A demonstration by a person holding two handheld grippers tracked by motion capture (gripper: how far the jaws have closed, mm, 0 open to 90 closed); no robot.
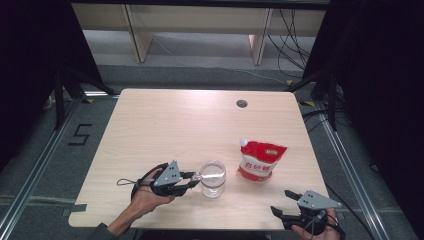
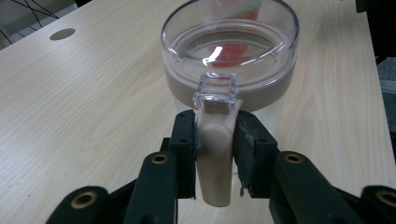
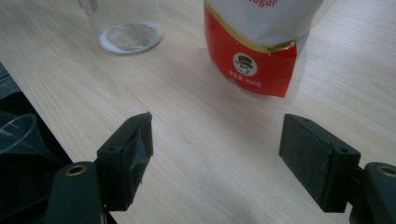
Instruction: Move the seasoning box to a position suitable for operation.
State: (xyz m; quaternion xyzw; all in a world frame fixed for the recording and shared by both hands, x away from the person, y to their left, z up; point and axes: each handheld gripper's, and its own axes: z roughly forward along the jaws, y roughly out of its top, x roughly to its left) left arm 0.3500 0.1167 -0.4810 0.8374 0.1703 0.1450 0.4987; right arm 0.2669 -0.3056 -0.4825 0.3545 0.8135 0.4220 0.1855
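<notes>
1. The right tongs rest near the front edge of the worktop, jaws wide apart with nothing between them
2. The left tongs are clamped on the beige handle of a clear jar, which stands upright just ahead of their jaws
3. A red and white sugar bag stands beyond the right tongs, beside the jar but apart from it
</notes>
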